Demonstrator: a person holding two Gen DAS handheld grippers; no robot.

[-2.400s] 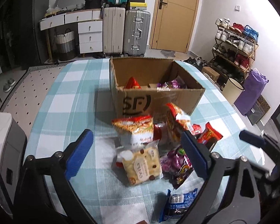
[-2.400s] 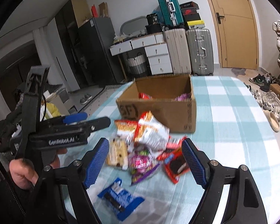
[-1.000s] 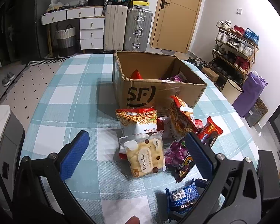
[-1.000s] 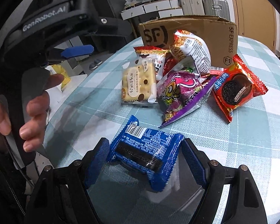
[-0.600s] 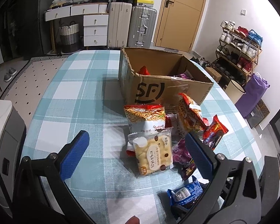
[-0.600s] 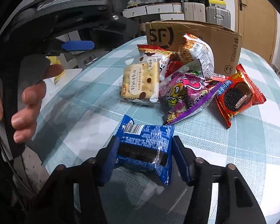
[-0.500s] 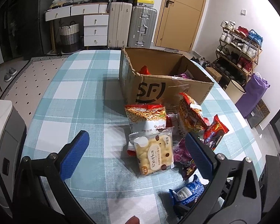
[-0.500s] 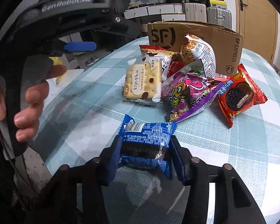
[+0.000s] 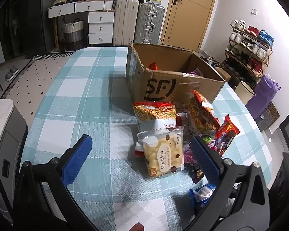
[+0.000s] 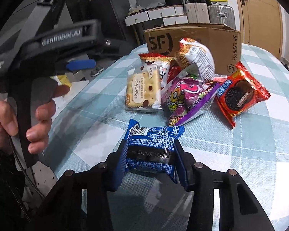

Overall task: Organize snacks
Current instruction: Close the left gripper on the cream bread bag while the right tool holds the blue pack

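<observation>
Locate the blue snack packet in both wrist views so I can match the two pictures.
Left wrist view: blue snack packet sits at bottom right, mostly hidden behind the left claw's right finger, on the checked tablecloth.
Right wrist view: low centre, pinched between the pads of the right claw.
Shared landmark: the SF cardboard box, beyond the snack pile in both.

Snack packets (image 10: 185,98): glossy, crinkled plastic film. Box (image 9: 175,80): matt brown cardboard, rough torn rim. Counter (image 9: 82,100): woven checked cloth, matt. Tool pads (image 9: 77,157): blue textured rubber on matt black plastic.
</observation>
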